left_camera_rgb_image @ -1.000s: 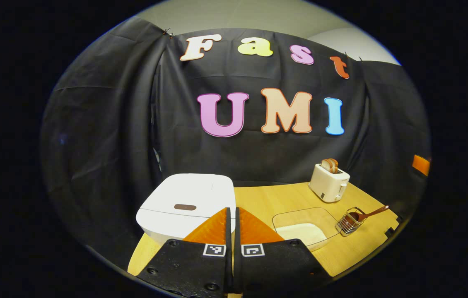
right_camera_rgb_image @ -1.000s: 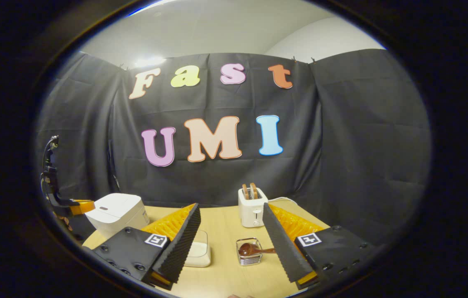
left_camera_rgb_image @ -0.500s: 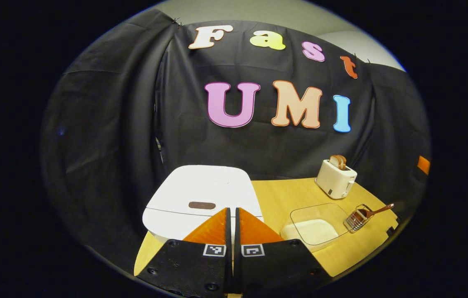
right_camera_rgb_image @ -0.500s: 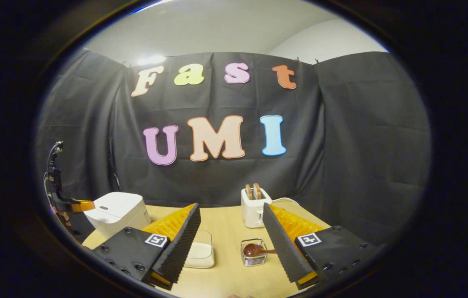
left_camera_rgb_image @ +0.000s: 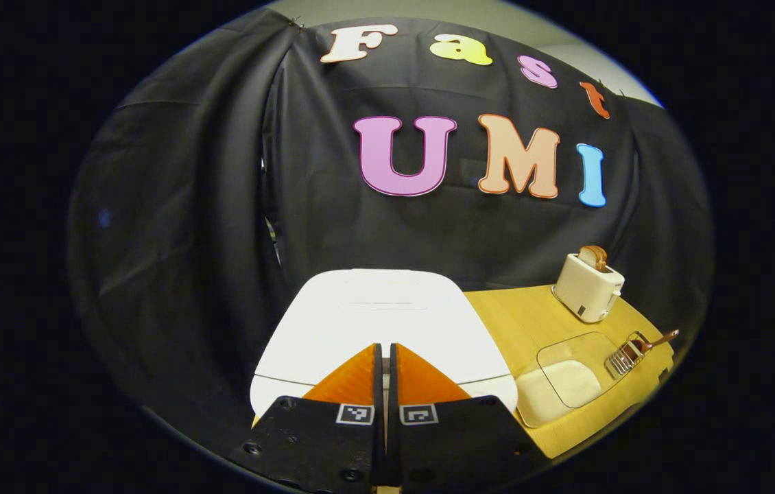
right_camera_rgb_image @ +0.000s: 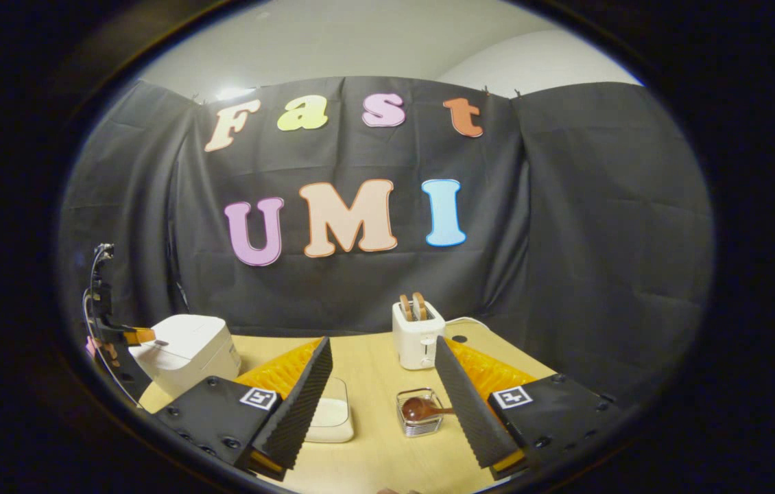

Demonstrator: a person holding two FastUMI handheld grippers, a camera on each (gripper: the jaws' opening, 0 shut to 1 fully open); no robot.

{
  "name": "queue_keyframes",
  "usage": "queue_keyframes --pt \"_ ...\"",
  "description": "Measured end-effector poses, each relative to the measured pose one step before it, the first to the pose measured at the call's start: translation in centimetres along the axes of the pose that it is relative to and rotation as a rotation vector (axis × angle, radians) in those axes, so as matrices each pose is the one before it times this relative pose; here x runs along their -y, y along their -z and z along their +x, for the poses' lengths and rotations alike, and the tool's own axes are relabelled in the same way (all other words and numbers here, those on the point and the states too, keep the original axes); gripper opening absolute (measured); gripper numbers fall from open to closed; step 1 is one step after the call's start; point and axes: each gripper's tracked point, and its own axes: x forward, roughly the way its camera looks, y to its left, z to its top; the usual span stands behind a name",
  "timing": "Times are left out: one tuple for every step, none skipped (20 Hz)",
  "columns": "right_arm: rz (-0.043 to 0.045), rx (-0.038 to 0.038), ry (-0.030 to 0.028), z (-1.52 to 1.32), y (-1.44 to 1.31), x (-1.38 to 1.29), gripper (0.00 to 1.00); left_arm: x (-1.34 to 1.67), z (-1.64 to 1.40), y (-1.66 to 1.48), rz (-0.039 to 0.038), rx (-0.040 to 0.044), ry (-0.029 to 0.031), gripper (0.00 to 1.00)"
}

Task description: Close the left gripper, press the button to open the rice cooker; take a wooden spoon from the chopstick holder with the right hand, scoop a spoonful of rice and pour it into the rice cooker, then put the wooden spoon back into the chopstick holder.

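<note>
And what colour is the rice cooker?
The rice cooker is white; it shows best in the left gripper view.

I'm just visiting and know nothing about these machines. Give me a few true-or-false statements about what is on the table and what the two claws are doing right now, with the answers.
1. The rice cooker has its lid up. False: the lid is down.
2. The left claw is shut, its fingers together right at the cooker's front. True.
3. The right claw grips the wooden spoon. False: it is open and holds nothing; the spoon sits in the wire holder.
4. Bread stands in the toaster. True.
5. The clear rice box sits between the cooker and the wire holder. True.
</note>
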Motion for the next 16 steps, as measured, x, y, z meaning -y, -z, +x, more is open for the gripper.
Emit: queue_keyframes --pt "-0.00114 -0.00319 0.00558 0.011 0.04 0.073 0.95 -0.289 0.478 0.16 -0.00999 -0.00657 -0.00374 0.0" --pt "0.00167 -0.00397 0.00426 0.154 0.127 0.077 0.95 -0.149 0.437 0.159 -0.01022 -0.01113 -0.00232 0.0" --pt "0.00177 -0.00106 0.00308 0.022 0.032 0.069 0.95 -0.01 0.286 0.445 -0.00769 -0.0117 -0.00204 0.0" --pt "-0.00177 0.00117 0.00489 0.159 -0.06 0.144 0.95 0.058 0.227 0.502 -0.00874 -0.01703 -0.00035 0.0" --pt "-0.00491 0.00157 0.00656 0.085 -0.066 0.251 0.95 -0.123 0.042 0.793 -0.01229 -0.02409 -0.00555 0.0" --pt "-0.00449 0.00121 0.00504 -0.061 -0.021 0.236 0.95 -0.082 0.139 -0.363 -0.00371 0.01721 0.00169 0.0" --pt "-0.00119 -0.0006 0.00507 0.018 -0.006 0.253 0.95 0.151 -0.353 -0.614 0.00028 0.01771 0.0003 0.0" --pt "0.0028 -0.0004 0.00166 0.051 0.08 0.201 0.95 0.158 -0.038 -0.322 0.00644 0.00551 -0.00054 0.0" --pt "0.00343 0.0003 0.00181 0.068 -0.036 0.163 0.95 -0.007 0.113 0.085 0.00775 0.00168 -0.00472 0.0" --pt "0.00275 -0.00048 0.00205 0.053 0.061 0.305 0.95 0.058 -0.007 -0.164 0.01142 -0.00011 -0.00754 0.0" --pt "0.00162 -0.00002 0.00095 -0.018 0.013 0.199 0.95 -0.026 -0.051 -0.354 0.01271 0.00576 -0.00856 0.0" --pt "0.00027 0.00219 0.00204 -0.032 0.006 0.358 0.95 0.039 -0.138 -0.605 0.01141 0.01063 -0.00841 0.0" --pt "-0.0009 0.00041 0.0031 0.037 0.048 0.345 0.95 0.047 -0.091 -0.734 0.00707 0.01741 -0.00889 0.0" --pt "0.00047 -0.00218 0.00298 -0.077 0.219 0.307 0.95 -0.098 -0.131 -0.975 0.00079 0.02083 -0.00906 0.0" --pt "0.00284 -0.00325 0.00269 -0.033 0.146 0.366 0.95 0.023 -0.071 -1.042 -0.00586 0.0248 -0.00886 0.0" --pt "0.00447 -0.00257 0.00192 -0.096 0.185 0.448 0.95 -0.009 0.039 -1.165 -0.01051 0.02264 -0.00799 0.0"
